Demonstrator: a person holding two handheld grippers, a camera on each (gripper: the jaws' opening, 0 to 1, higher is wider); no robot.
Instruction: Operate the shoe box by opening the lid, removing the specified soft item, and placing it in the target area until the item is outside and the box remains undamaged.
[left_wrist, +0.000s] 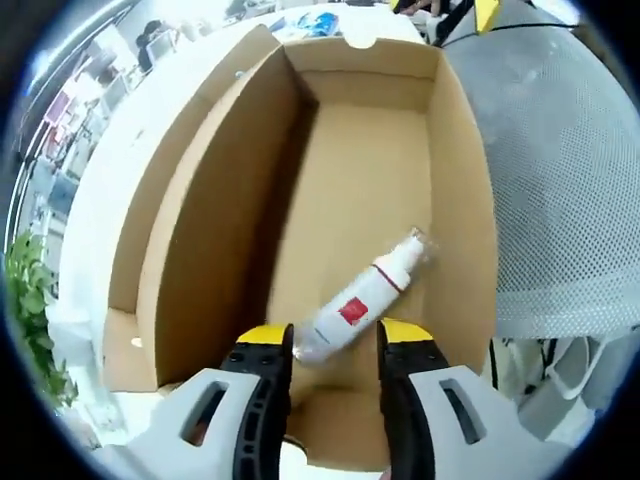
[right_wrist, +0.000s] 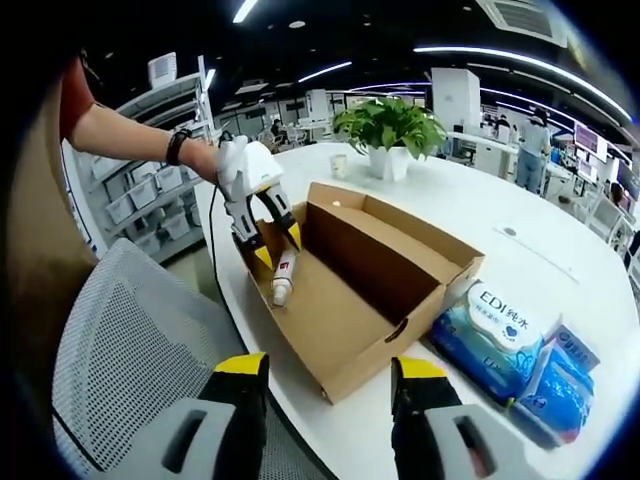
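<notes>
One tube (left_wrist: 362, 303) lies between the left tool's (left_wrist: 335, 343) jaws.

The round white counter (right_wrist: 520, 215) carries an open brown cardboard shoe box (right_wrist: 370, 290), blue wet-wipe packs (right_wrist: 500, 335) and a potted green plant (right_wrist: 390, 135).

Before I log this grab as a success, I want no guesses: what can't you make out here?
- Left gripper view: whether the left claw touches the white tube; its near end is blurred.
- Tube label: too small to read.
- Right gripper view: the box wall hides part of the floor.
- Wipes pack: small print unreadable.
</notes>
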